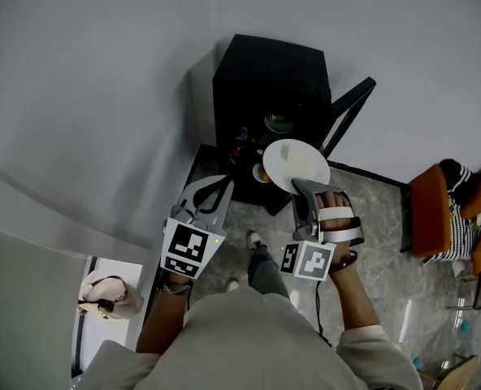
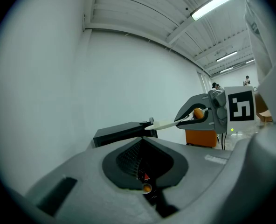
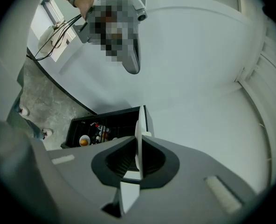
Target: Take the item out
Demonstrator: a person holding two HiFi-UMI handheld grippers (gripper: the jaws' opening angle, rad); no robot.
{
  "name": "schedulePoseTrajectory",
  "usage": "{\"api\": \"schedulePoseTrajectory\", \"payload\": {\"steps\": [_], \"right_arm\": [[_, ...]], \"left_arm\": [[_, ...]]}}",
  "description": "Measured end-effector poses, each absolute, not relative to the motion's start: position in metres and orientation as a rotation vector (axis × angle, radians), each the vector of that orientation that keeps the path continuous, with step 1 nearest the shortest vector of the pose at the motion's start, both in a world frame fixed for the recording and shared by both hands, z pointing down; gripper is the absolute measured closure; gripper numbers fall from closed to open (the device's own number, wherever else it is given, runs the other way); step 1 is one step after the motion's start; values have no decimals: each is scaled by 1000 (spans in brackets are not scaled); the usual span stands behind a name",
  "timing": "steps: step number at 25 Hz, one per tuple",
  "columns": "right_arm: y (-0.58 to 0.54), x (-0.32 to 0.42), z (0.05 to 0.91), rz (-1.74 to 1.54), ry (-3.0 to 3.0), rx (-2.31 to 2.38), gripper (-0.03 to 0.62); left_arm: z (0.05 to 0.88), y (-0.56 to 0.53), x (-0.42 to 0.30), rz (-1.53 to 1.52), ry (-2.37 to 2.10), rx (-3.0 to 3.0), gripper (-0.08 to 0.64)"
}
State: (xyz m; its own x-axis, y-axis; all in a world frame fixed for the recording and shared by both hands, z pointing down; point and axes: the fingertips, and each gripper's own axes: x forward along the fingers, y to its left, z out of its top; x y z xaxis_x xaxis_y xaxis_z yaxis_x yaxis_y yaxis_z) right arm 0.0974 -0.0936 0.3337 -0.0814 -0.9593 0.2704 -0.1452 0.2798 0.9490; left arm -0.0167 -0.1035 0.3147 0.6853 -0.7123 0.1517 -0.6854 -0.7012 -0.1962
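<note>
A white plate [image 1: 296, 165] is clamped by its rim in my right gripper [image 1: 305, 187], which is shut on it. The plate hangs above the open front of a black cabinet [image 1: 269, 80]. In the right gripper view the plate [image 3: 139, 143] stands edge-on between the jaws, with the cabinet [image 3: 105, 125] below. The left gripper view shows the plate [image 2: 168, 123] from the side, sticking out of the right gripper [image 2: 198, 113]. My left gripper [image 1: 210, 192] hovers to the left of the cabinet, shut, with nothing in it.
The cabinet's door [image 1: 348, 112] stands open to the right. Inside are a small bowl with something orange [image 1: 261, 173], bottles and a green item [image 1: 279, 123]. An orange chair [image 1: 431, 210] stands right. A bag [image 1: 106, 295] lies at lower left. The person's foot [image 1: 255, 240] is on the stone floor.
</note>
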Motion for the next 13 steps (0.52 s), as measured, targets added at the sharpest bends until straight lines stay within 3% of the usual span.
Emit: {"api": "schedulePoseTrajectory", "payload": {"steps": [13], "right_arm": [[-96,97,337,-954,-1477,1082,571]], "left_arm": [[319,-104,-16,-331,1132,-2781,555]]}}
